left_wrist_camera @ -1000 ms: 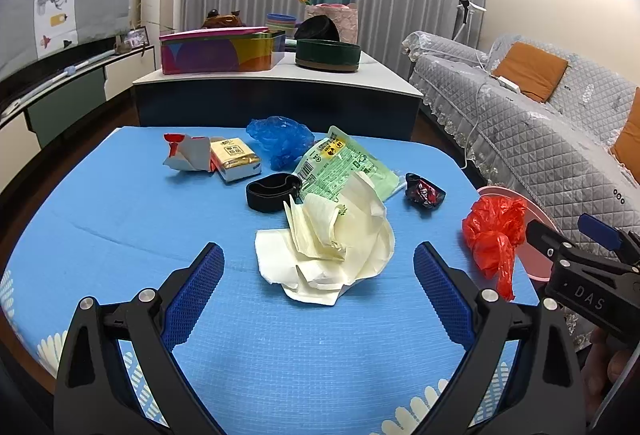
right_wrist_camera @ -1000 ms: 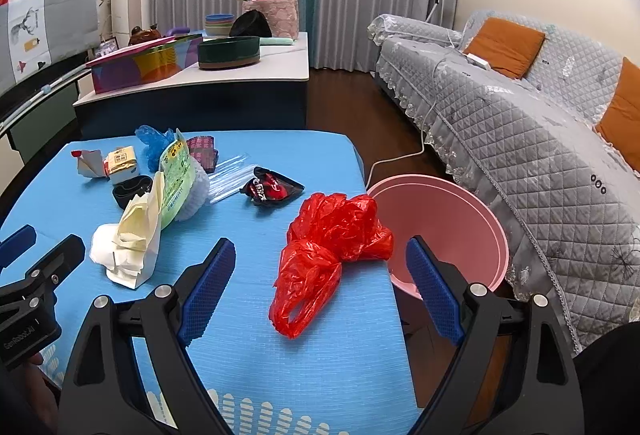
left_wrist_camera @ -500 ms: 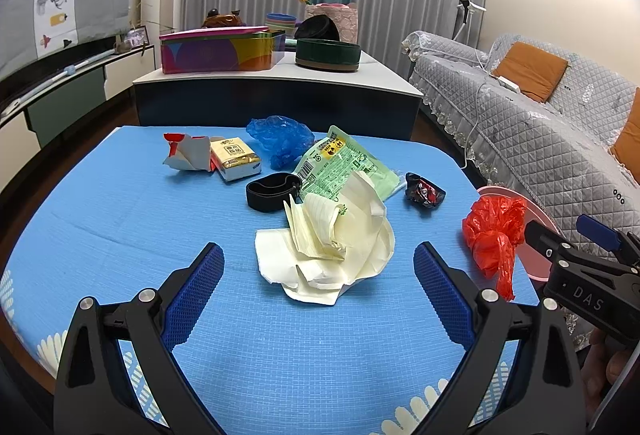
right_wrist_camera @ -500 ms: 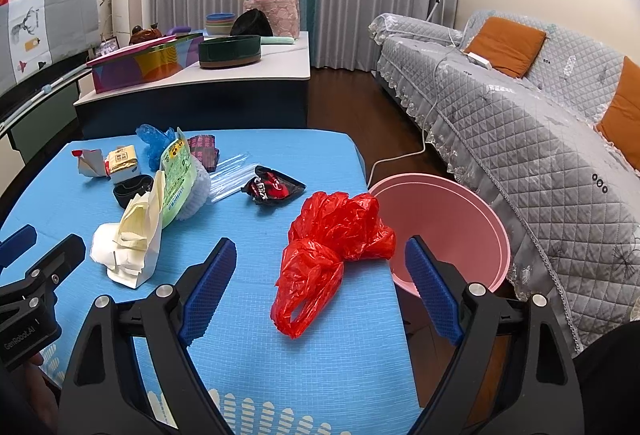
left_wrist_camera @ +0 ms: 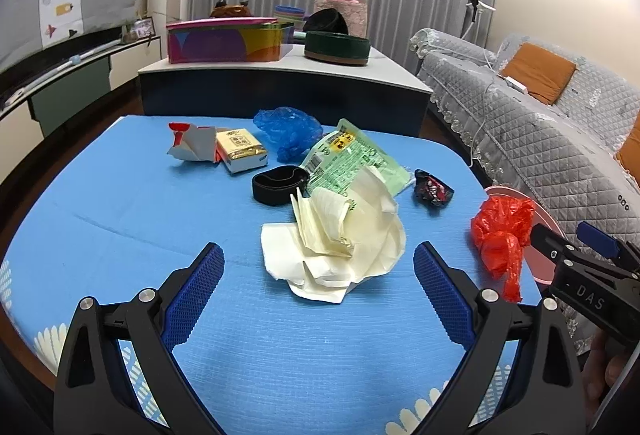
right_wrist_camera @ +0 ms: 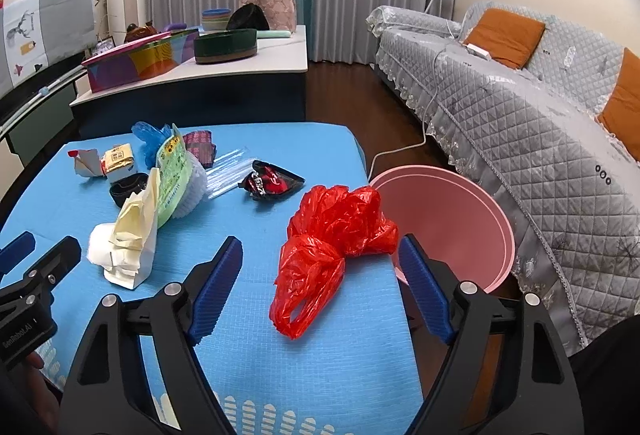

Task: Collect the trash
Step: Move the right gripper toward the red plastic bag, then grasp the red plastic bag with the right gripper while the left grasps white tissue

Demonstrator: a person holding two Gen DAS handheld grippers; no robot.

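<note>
Trash lies on a blue table (left_wrist_camera: 120, 219). My left gripper (left_wrist_camera: 318, 275) is open, just short of a crumpled cream paper wad (left_wrist_camera: 344, 231). My right gripper (right_wrist_camera: 320, 267) is open, its fingers on either side of the near end of a red plastic bag (right_wrist_camera: 336, 231), apart from it. The pink bin (right_wrist_camera: 452, 219) stands off the table's right edge. A green wrapper (left_wrist_camera: 348, 163), black band (left_wrist_camera: 278, 183), blue bag (left_wrist_camera: 290, 131), yellow packet (left_wrist_camera: 240, 149), red-white carton (left_wrist_camera: 190, 147) and dark snack wrapper (left_wrist_camera: 432, 191) lie further back.
A grey quilted sofa (right_wrist_camera: 520, 107) with orange cushions runs along the right. A white-topped cabinet (left_wrist_camera: 280, 75) with a colourful box and dark bowl stands behind the table. Clear plastic tubes (right_wrist_camera: 230, 171) lie beside the green wrapper.
My right gripper has crept slightly forward toward the red bag. The left gripper has not moved.
</note>
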